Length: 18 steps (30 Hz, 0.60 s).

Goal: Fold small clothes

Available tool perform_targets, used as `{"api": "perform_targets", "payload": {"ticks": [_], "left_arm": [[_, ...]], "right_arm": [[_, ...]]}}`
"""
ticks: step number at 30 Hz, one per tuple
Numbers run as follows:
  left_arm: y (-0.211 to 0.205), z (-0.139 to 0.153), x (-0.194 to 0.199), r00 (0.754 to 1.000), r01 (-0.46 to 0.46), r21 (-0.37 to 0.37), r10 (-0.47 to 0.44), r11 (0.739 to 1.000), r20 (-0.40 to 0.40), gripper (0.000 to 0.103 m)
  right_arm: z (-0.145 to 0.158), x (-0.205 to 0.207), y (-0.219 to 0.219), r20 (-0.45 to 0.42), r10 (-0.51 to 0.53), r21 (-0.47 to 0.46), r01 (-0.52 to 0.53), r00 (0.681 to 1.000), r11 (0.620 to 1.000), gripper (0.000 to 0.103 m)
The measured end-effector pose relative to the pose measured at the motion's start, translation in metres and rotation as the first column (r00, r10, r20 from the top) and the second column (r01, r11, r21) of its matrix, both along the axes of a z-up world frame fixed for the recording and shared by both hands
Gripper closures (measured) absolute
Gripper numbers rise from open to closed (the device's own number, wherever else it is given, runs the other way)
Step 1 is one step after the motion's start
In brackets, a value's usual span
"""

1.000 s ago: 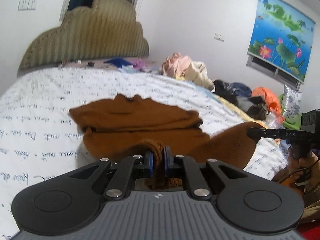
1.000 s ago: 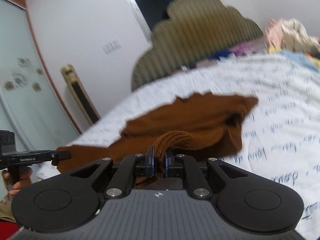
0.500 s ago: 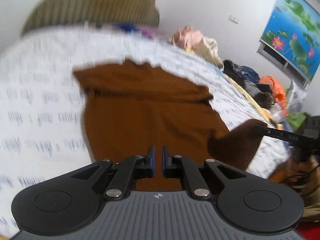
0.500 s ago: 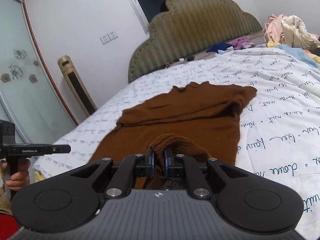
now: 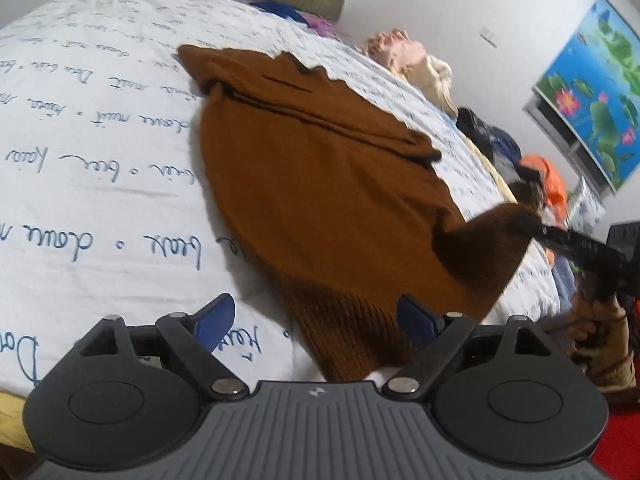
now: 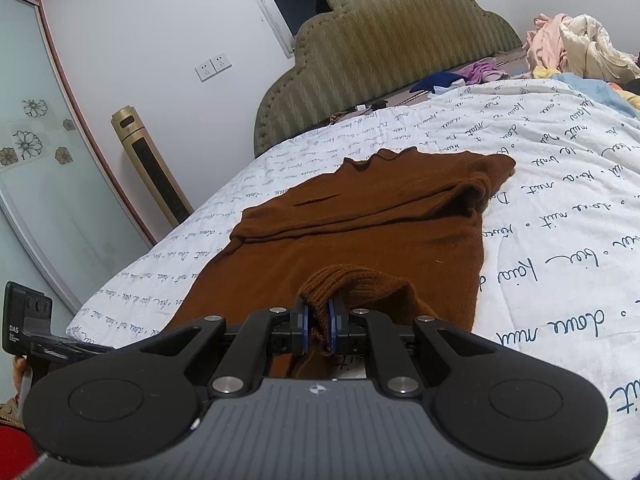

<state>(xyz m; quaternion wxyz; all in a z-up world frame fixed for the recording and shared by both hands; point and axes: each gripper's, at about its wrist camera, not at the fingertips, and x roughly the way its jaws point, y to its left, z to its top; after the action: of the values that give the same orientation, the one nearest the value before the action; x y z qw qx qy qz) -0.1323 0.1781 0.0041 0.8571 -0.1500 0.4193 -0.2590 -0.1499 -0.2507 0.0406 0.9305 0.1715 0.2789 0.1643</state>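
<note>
The left claw (image 5: pixel 316 322), clamped on the hem a second ago, has let go and now stands wide apart over the brown sweater's (image 5: pixel 320 184) ribbed hem. The right claw (image 6: pixel 317 326) stays pinched on a raised fold of that hem. The sweater lies flat on the script-printed bed cover (image 6: pixel 560 208), sleeves folded across its upper part.

Bed (image 6: pixel 560 200): covered by a white quilt (image 5: pixel 100 160) printed with blue handwritten script; padded olive headboard (image 6: pixel 392 52) with a scalloped top edge.

On it:
- Brown knit sweater (image 6: pixel 360 236), spread flat near the middle, sleeves folded across the chest, ribbed hem toward the foot of the bed, one hem corner raised off the quilt.
- Heap of pink and cream clothes (image 6: pixel 576 44) at the far side by the headboard.
- Small purple (image 6: pixel 480 70) and dark blue garments (image 6: pixel 438 80) along the head end.
- Dark and orange clothes (image 5: pixel 548 184) piled at the far edge.
</note>
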Motion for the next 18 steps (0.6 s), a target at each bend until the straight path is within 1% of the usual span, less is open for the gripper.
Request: {"api": "perform_targets", "payload": {"ticks": [2, 4, 5, 8, 9, 10, 11, 12, 13, 15, 18], "left_arm": [[0.002, -0.006, 0.006, 0.999, 0.01, -0.047, -0.012, 0.999, -0.037, 0.014], [-0.001, -0.014, 0.013, 0.997, 0.007, -0.079, -0.013, 0.997, -0.073, 0.014], [-0.002, -0.019, 0.014, 0.997, 0.005, -0.093, -0.012, 0.996, -0.079, 0.014], [-0.008, -0.026, 0.012, 0.998, 0.006, -0.112, -0.013, 0.994, -0.065, 0.016], [-0.011, -0.026, 0.01, 0.998, 0.022, -0.107, -0.028, 0.994, -0.053, 0.02], [-0.016, -0.026, 0.008, 0.997, 0.051, -0.091, -0.055, 0.995, -0.05, 0.047], [-0.021, -0.027, 0.008, 0.994, 0.083, -0.067, -0.087, 0.994, -0.065, 0.084], [-0.026, -0.03, 0.01, 0.99, 0.103, -0.043, -0.107, 0.994, -0.093, 0.095], [-0.027, -0.032, 0.01, 0.988, 0.102, -0.032, -0.105, 0.994, -0.111, 0.097], [-0.026, -0.029, 0.008, 0.991, 0.087, -0.036, -0.09, 0.996, -0.096, 0.098], [-0.026, -0.011, 0.002, 0.998, 0.065, -0.015, -0.065, 0.998, -0.016, 0.099]], "right_arm": [[0.0, 0.0, -0.001, 0.0, -0.001, 0.001, 0.001, 1.0, 1.0, 0.089], [-0.001, 0.0, -0.001, -0.001, -0.001, 0.006, 0.001, 1.0, 1.0, 0.088], [-0.001, 0.0, -0.001, -0.001, 0.0, 0.007, 0.0, 1.0, 1.0, 0.089], [0.0, -0.001, 0.0, -0.001, 0.003, 0.004, -0.003, 1.0, 1.0, 0.088], [0.001, -0.001, 0.0, 0.001, 0.003, 0.003, -0.003, 1.0, 1.0, 0.088], [0.002, -0.001, 0.0, 0.004, 0.003, 0.003, -0.003, 1.0, 1.0, 0.089], [0.002, -0.002, 0.0, 0.007, 0.002, 0.002, -0.002, 1.0, 1.0, 0.089], [0.003, -0.002, -0.001, 0.009, 0.0, 0.003, 0.0, 1.0, 1.0, 0.089], [0.003, -0.002, -0.002, 0.011, -0.004, 0.005, 0.004, 1.0, 1.0, 0.089], [0.002, -0.002, -0.003, 0.011, -0.011, 0.01, 0.011, 1.0, 1.0, 0.089], [0.002, -0.003, -0.003, 0.014, -0.017, 0.012, 0.016, 1.0, 1.0, 0.089]]}}
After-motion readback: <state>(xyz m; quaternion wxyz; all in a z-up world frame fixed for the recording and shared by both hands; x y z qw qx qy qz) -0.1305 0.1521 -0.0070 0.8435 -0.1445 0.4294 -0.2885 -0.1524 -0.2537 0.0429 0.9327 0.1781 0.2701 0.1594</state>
